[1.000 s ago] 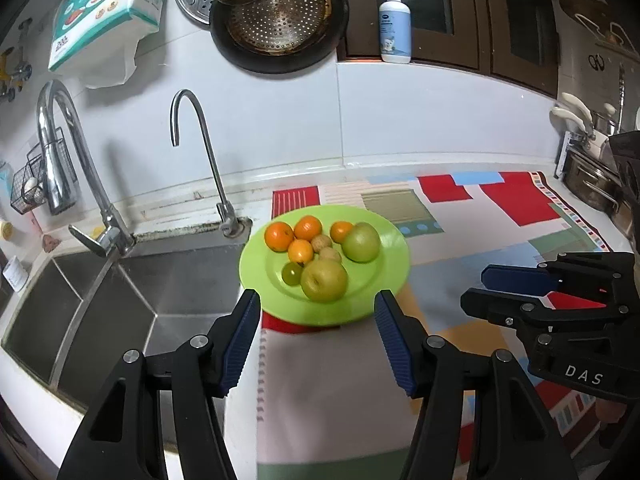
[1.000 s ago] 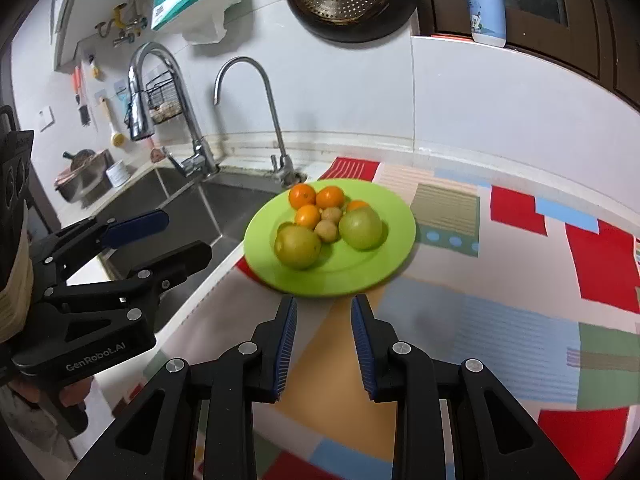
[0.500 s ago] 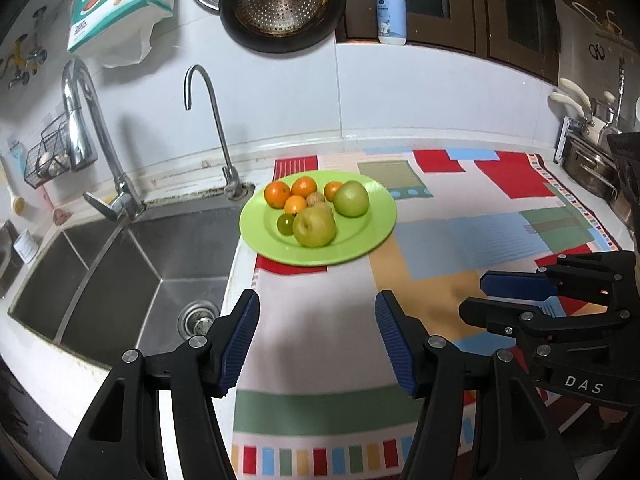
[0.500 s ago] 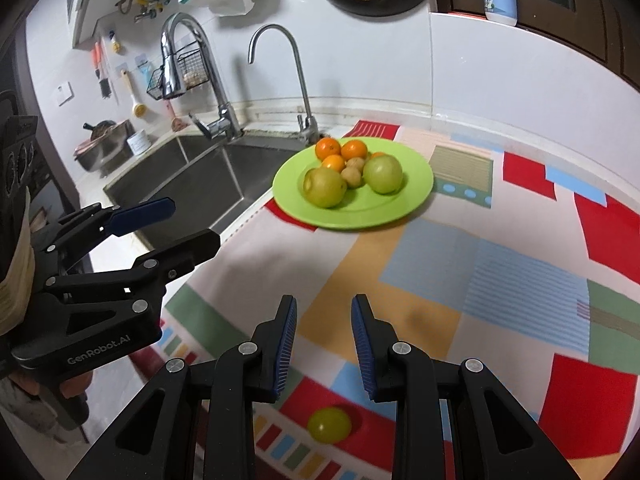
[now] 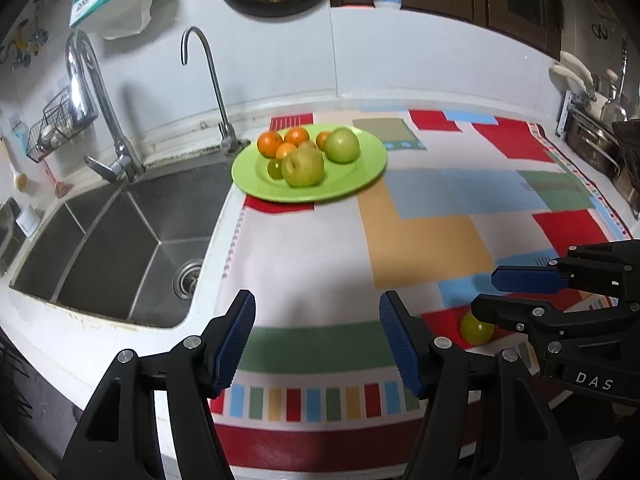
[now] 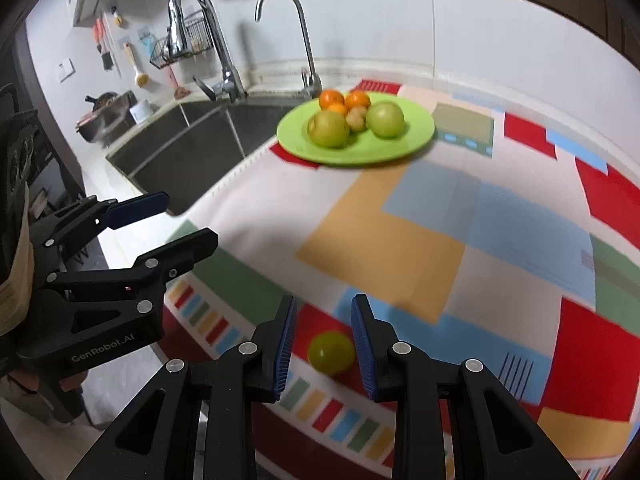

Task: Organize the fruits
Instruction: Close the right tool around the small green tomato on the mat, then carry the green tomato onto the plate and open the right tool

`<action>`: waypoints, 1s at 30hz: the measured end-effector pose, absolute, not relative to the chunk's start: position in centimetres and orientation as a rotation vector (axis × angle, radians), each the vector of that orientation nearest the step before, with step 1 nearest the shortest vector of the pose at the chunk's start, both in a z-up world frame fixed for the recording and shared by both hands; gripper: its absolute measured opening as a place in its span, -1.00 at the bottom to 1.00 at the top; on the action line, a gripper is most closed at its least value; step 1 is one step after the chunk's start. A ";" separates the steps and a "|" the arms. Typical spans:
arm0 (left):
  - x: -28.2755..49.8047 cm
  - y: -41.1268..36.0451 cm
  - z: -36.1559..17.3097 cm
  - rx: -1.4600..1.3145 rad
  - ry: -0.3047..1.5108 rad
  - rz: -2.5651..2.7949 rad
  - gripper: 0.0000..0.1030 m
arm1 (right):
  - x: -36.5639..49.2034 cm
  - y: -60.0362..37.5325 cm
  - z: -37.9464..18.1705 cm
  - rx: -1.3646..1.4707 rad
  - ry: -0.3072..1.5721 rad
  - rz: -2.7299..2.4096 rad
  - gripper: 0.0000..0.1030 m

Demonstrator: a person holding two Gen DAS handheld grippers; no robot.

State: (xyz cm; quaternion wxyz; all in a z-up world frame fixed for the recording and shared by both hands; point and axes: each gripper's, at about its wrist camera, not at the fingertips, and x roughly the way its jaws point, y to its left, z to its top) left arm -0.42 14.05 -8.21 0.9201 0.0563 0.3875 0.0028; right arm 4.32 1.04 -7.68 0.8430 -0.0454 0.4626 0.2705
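My left gripper (image 5: 316, 312) is about half open and its jaws are opening. There is nothing between them, only the mat (image 5: 312, 256) below. My right gripper (image 6: 325, 312) is pulled in as tight as it goes, with a thin gap left. It holds nothing. A small green fruit (image 6: 331, 352) lies on the mat and shows in that gap, but the pads do not touch it.

In the left view the plate (image 5: 360, 184) is at 12 o'clock, with its left edge just beside the sink (image 5: 120, 240). The loose fruit is at 4 o'clock.

I count one green plate. On it are four oranges, two big green fruits, one small green fruit and one small brown one. One more small green fruit is on the mat. There are two taps.

Only the left view shows the small green fruit on the plate and the fourth orange. Only the right view shows the loose fruit whole. In the left view a finger of the right gripper hides part of it.
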 end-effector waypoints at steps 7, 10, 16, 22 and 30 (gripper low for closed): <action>-0.8 14.0 -9.2 0.114 0.825 0.011 0.24 | 3.9 0.8 -9.4 -0.098 1.040 0.566 -0.43; -0.7 13.9 -9.3 0.115 0.831 0.008 0.25 | 4.0 0.6 -10.1 -0.091 1.066 0.557 -0.43; -0.4 14.2 -9.8 0.107 0.847 0.001 0.26 | 4.3 0.9 -10.4 -0.088 1.068 0.561 -0.41; 0.3 14.4 -9.8 0.111 0.849 -0.002 0.26 | 5.1 1.1 -11.3 -0.061 1.107 0.559 -0.40; 1.7 15.2 -9.9 0.113 0.852 -0.005 0.26 | 6.3 1.7 -10.6 -0.060 1.071 0.556 -0.40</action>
